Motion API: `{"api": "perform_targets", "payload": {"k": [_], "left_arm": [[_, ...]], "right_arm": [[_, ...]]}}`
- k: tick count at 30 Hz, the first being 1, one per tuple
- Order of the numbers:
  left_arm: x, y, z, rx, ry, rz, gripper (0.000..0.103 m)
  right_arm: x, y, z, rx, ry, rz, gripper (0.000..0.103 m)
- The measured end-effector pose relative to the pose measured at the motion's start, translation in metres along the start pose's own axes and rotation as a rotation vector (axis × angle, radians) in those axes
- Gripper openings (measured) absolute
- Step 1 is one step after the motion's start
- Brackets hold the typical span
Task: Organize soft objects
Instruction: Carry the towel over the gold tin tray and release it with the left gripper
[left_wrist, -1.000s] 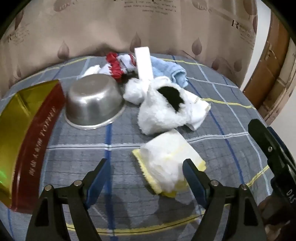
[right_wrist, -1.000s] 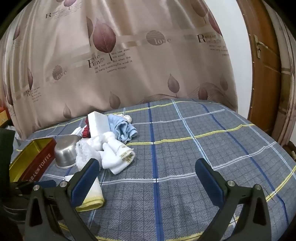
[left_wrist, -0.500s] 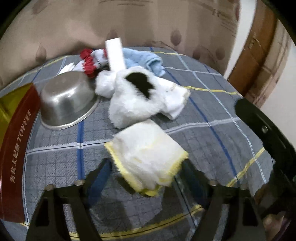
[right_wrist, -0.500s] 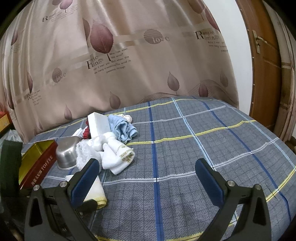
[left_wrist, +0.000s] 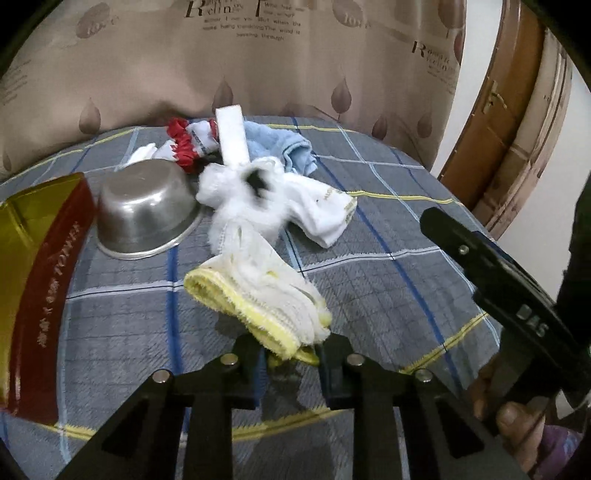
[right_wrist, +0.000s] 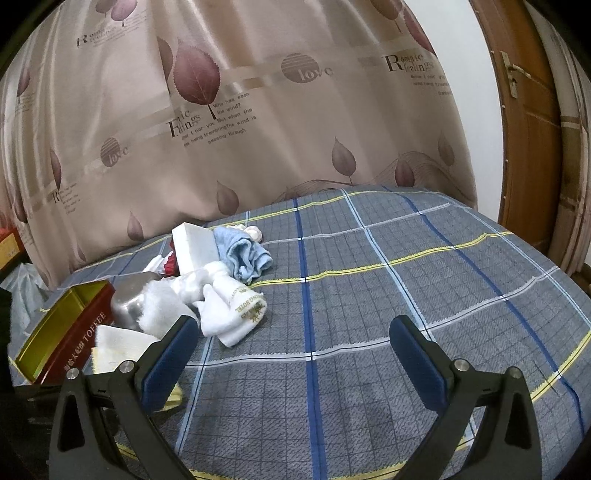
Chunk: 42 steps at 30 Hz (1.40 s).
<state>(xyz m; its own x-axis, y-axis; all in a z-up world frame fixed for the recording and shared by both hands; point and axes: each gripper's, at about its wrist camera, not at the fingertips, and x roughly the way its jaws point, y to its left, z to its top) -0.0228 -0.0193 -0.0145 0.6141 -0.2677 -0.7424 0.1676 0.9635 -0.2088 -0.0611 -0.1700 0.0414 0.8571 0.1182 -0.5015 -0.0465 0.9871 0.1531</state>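
Pinching the near corner of the yellow-edged white cloth (left_wrist: 255, 291), your left gripper (left_wrist: 291, 356) has just been closing; cloth runs up-left toward the toffee tin (left_wrist: 44, 266). Right gripper (right_wrist: 291, 354) spread, empty.

Your left gripper (left_wrist: 291, 354) points steeply down and its jaws have just been closing, so they're now pinched on the near edge of the white cloth with yellow trim (left_wrist: 258, 291). Your right gripper (right_wrist: 291, 350) sits level-ish with its jaws spread wide, nothing between them. Your right hand (left_wrist: 506, 413) wraps its handle.
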Motion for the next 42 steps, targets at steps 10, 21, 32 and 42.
{"api": "perform_targets", "payload": {"k": [10,21,32,42], "left_arm": [[-0.038,0.007,0.002,-0.022,-0.033,0.065,0.022],[-0.080,0.052,0.028,-0.038,-0.098,0.210,0.022],[-0.081,0.139,0.057,-0.082,-0.058,0.364,0.022],[-0.048,0.212,0.071,-0.104,0.026,0.444,0.023]], "right_arm": [[0.000,0.002,-0.001,0.003,0.006,0.002,0.103],[0.007,0.001,-0.002,-0.010,0.027,-0.020,0.103],[0.014,0.010,-0.002,-0.043,0.064,-0.056,0.103],[0.021,0.019,-0.003,-0.083,0.093,-0.079,0.103]]}}
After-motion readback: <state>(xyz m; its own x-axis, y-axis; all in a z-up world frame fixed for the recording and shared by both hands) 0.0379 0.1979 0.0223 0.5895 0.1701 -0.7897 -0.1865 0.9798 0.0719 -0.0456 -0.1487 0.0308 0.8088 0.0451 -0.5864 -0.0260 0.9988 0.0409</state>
